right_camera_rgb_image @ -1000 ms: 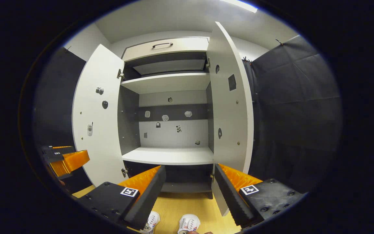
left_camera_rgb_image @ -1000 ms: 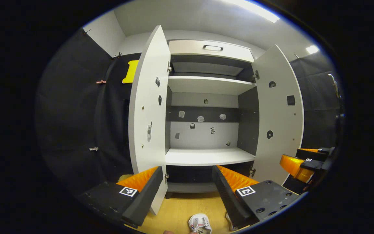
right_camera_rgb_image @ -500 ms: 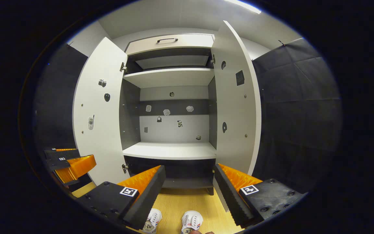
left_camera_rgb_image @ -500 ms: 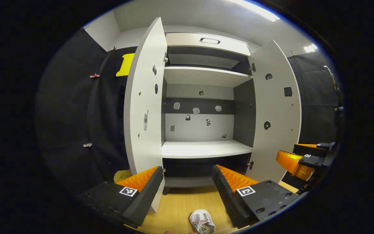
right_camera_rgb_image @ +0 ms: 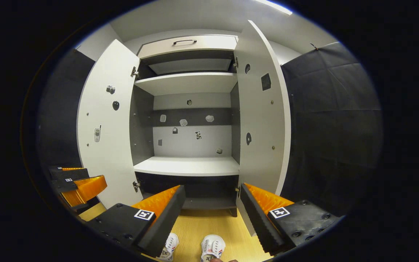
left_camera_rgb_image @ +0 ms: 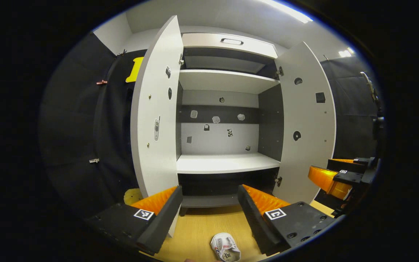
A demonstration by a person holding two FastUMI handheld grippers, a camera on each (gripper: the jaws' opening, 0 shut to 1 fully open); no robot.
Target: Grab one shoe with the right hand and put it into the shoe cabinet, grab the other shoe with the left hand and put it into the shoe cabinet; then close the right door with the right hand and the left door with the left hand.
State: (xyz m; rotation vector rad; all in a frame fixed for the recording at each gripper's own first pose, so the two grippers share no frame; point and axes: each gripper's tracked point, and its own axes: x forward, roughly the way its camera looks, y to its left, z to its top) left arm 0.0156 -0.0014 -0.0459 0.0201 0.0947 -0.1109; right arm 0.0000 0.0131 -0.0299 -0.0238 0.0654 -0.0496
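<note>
The white shoe cabinet [left_camera_rgb_image: 227,163] [right_camera_rgb_image: 189,167] stands ahead with both doors swung wide and its shelves bare. Its left door [left_camera_rgb_image: 155,120] [right_camera_rgb_image: 104,127] and right door [left_camera_rgb_image: 309,123] [right_camera_rgb_image: 264,120] flank the opening. A white shoe [left_camera_rgb_image: 225,248] lies on the wooden floor below my left gripper [left_camera_rgb_image: 209,202], which is open and holds nothing. In the right gripper view two white shoes [right_camera_rgb_image: 212,247] [right_camera_rgb_image: 169,245] lie side by side on the floor beneath my right gripper [right_camera_rgb_image: 212,200], open as well. Each gripper hangs well above the shoes, facing the cabinet.
The other gripper shows at the edge of each view [left_camera_rgb_image: 335,176] [right_camera_rgb_image: 76,182]. A drawer with a dark handle [left_camera_rgb_image: 231,41] tops the cabinet. Black cloth walls [right_camera_rgb_image: 329,127] close in both sides. The wooden floor [right_camera_rgb_image: 209,225] runs up to the cabinet's base.
Both views have tilted slightly downward: the cabinet sits higher in the frame and more floor and shoe show. The grippers stay open.
</note>
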